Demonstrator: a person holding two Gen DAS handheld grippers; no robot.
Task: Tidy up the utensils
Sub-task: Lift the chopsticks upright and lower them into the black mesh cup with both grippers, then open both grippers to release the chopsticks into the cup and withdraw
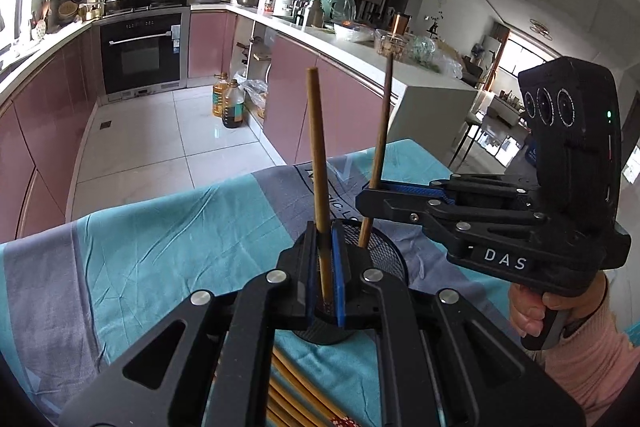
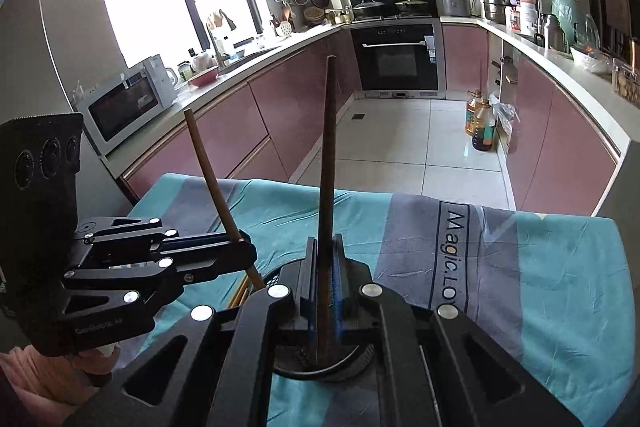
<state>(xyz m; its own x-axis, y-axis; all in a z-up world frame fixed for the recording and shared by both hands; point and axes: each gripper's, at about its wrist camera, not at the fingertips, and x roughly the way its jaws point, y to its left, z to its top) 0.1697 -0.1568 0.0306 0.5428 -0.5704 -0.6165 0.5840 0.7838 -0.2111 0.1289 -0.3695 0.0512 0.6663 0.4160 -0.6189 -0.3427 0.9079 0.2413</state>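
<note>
My left gripper [image 1: 326,267] is shut on a light brown chopstick [image 1: 317,163] that stands nearly upright, its lower tip down over the black mesh holder [image 1: 384,251]. My right gripper [image 1: 370,193] comes in from the right, shut on a darker chopstick [image 1: 382,131] whose lower end dips at the holder's rim. In the right wrist view the right gripper [image 2: 326,275] clamps the dark chopstick [image 2: 326,167] above the holder [image 2: 348,363]. There the left gripper [image 2: 244,247] holds the light chopstick [image 2: 212,179] at the left. Several loose chopsticks [image 1: 292,387] lie on the cloth beside the holder.
A teal and grey cloth [image 2: 540,287] covers the table. A hand in a pink sleeve [image 1: 584,359] holds the right gripper's handle. Beyond the table's far edge are tiled floor, two oil bottles [image 1: 228,101], pink cabinets, an oven [image 2: 398,61] and a microwave [image 2: 124,109].
</note>
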